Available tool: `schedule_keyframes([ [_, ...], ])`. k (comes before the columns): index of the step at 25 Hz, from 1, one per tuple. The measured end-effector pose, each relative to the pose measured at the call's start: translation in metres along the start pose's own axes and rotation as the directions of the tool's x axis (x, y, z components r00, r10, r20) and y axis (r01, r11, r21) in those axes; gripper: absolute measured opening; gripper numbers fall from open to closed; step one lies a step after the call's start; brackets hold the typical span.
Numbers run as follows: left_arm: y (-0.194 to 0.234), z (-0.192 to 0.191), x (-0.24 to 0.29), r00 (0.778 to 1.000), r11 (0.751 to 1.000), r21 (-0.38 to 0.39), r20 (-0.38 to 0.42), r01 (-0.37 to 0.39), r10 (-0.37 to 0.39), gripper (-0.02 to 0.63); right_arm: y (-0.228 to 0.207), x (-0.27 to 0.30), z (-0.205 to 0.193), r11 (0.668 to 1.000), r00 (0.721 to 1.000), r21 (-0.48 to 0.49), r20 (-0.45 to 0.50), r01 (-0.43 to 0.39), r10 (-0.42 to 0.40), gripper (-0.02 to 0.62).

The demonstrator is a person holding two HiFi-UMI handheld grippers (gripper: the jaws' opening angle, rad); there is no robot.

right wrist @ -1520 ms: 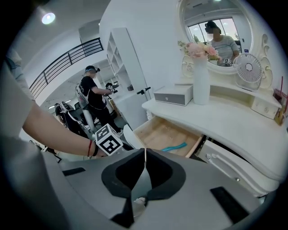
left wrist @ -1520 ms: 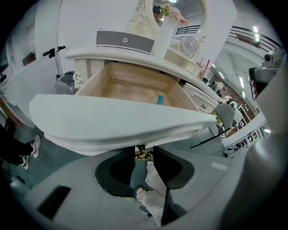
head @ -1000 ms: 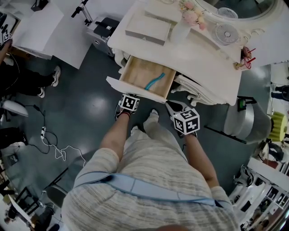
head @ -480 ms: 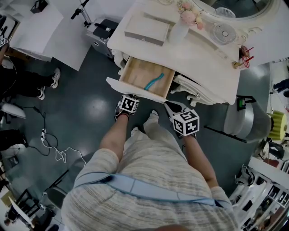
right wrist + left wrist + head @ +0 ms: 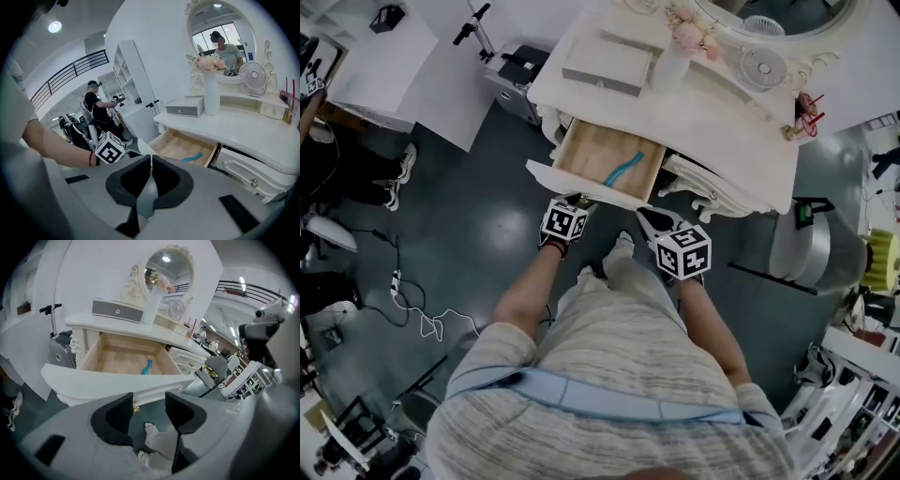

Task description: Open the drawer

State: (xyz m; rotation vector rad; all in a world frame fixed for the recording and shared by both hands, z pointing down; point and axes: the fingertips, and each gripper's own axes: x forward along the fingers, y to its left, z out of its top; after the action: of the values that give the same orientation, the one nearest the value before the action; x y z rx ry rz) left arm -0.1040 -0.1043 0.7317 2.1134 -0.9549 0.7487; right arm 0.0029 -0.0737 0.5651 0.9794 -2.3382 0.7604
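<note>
Wooden drawer (image 5: 605, 167), just one, hanging open under the white table (image 5: 722, 122), one teal tool (image 5: 622, 170) inside. Two grippers: left gripper (image 5: 149, 411) raised, jaws just spreading, empty; right gripper (image 5: 150, 176) closed, empty.

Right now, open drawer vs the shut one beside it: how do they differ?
The open drawer is pulled out, its wooden inside showing; the shut drawer is pushed in, only its white front visible. The open drawer holds a teal item; the shut drawer's contents are hidden. Both sit under the same white tabletop.
</note>
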Motion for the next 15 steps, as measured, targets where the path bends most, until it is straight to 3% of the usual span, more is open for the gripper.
schedule_keyframes([
  [9,-0.03,0.035,-0.053,0.983,0.999,0.018,0.175,0.047,-0.05,0.209,0.015,-0.008,0.011,1.0,0.997,0.026,0.074,0.003,-0.005,0.011],
  [15,-0.06,0.063,-0.101,0.938,0.995,0.045,0.33,0.094,-0.104,0.104,0.039,-0.016,0.028,1.0,0.989,0.011,0.144,-0.019,0.017,0.011],
])
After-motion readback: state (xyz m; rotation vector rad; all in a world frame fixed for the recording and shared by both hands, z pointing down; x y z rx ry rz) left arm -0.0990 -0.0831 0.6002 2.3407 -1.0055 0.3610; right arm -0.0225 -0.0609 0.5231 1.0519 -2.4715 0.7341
